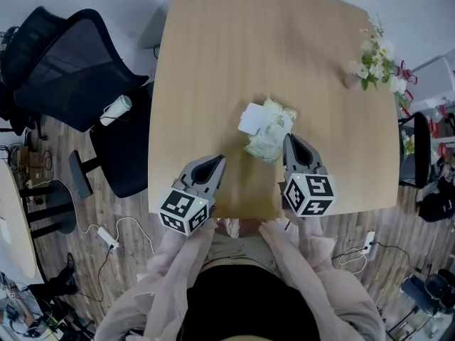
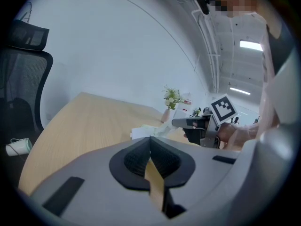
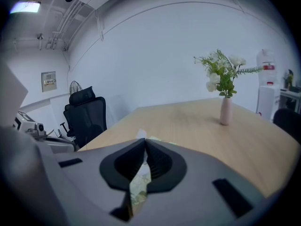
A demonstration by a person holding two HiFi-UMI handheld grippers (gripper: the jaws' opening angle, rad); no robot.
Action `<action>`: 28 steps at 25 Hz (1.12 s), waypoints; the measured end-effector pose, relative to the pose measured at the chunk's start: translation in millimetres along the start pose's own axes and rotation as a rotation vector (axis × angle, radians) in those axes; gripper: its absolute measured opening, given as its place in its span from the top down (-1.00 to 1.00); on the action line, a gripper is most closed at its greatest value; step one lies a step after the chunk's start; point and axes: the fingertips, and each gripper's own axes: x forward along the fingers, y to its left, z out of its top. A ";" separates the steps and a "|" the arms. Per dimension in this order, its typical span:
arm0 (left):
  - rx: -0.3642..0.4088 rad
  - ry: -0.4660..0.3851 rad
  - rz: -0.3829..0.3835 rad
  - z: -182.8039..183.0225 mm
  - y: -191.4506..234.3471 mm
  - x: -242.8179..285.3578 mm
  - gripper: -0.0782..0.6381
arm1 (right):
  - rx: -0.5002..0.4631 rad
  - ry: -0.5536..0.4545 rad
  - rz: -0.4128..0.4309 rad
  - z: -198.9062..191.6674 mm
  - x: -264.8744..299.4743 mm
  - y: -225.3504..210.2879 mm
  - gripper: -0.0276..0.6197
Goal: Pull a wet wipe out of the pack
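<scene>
The pack (image 1: 273, 135) lies on the table (image 1: 234, 48) with its edge at the tips of the right gripper (image 1: 288, 138), whose jaws are closed. A white sheet (image 1: 253, 118) sticks up at the pack's far-left corner. The pack's print is too small to read. The left gripper (image 1: 219, 160), jaws closed on nothing, sits apart, left of the right gripper.

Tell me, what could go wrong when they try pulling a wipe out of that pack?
1. The pack lies loose on the table, and the left gripper sits apart from it, shut. With nothing pinning it, the whole pack may well lift or slide with the pull.
2. The right gripper, also shut, is at the pack's near edge, while the white sheet sticks out on the other side. It might pinch wrapper instead.
</scene>
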 end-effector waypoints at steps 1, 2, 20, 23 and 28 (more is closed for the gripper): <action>0.001 0.000 -0.002 -0.3 -0.7 -0.4 0.75 | 0.001 -0.001 -0.001 -0.1 -1.5 0.4 0.88; 0.002 0.000 -0.004 -0.7 -1.4 -0.9 0.75 | 0.002 -0.003 -0.003 -0.2 -3.0 0.7 0.88; 0.012 -0.010 -0.026 -1.5 -10.4 -10.7 0.75 | 0.017 -0.027 -0.017 -1.1 -22.3 8.0 0.88; 0.013 -0.011 -0.027 -2.8 -10.5 -14.1 0.75 | 0.016 -0.034 -0.017 -1.0 -25.3 11.9 0.88; 0.012 -0.018 -0.029 -3.5 -13.3 -19.6 0.75 | 0.015 -0.038 -0.022 -2.4 -32.3 15.0 0.88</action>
